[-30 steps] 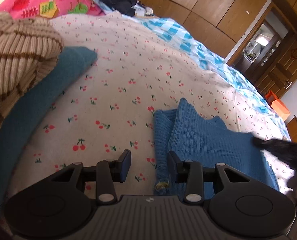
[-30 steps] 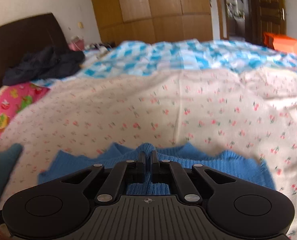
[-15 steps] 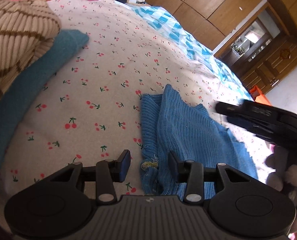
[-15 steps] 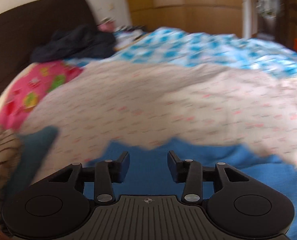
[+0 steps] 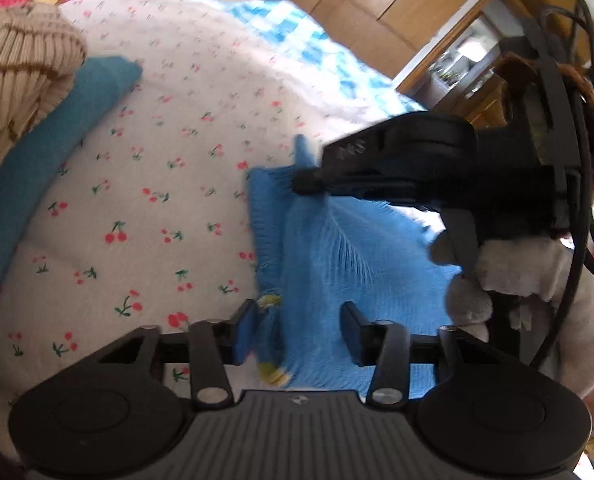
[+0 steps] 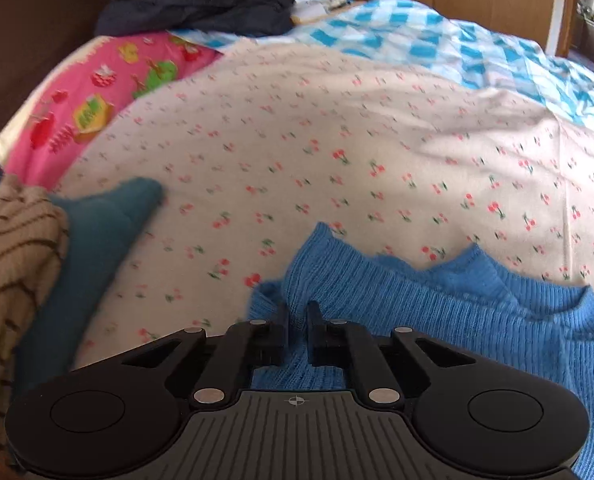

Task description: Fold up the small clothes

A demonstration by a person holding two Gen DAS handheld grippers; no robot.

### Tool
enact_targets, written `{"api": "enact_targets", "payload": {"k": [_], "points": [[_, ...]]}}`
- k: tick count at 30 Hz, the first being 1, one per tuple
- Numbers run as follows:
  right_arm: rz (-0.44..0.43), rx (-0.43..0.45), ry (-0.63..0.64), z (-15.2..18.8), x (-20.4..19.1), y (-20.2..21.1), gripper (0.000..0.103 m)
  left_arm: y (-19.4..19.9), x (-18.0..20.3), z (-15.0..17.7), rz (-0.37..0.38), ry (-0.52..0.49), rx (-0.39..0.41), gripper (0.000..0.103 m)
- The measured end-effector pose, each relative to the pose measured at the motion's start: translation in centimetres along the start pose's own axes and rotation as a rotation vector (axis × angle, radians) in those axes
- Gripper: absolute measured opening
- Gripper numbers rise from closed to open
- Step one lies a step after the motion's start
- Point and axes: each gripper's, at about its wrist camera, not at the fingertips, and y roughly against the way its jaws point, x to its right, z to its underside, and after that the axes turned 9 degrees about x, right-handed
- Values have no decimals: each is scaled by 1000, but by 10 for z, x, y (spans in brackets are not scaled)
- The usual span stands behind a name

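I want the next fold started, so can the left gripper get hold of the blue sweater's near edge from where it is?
Probably yes. The left gripper is open, with the blue sweater edge already between its fingers and nothing blocking it.

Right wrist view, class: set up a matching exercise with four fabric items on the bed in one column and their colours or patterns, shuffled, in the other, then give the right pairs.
Things:
1. sweater under the tongs
2. pillow
3. bedsheet
4. knit at far left

Looks:
A. pink with bright cartoon prints
B. beige with brown stripes
C. plain bright blue
D. pale with small red cherries

Pairs: 1-C, 2-A, 3-D, 4-B
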Motion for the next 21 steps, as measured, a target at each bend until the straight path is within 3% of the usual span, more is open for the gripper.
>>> {"api": "enact_targets", "payload": {"k": [2,5,10,15,21], "points": [[5,1,2,-2,-4,-7,9,-3,2,3,-29,-19,-18,42],[38,-80,-6,6,0,-35,10,-16,-2,5,-66,0,-88,41],[-3,-11,-42,6,-3,-20,21,-20,-13,4,-69,79,-101,41],[-48,93,-107,8,13,14,24,-19,-10,5,-81,86,-92,41],[48,192,-171,41,80,74,24,-22,1,10,-119,24,-91,41]]}}
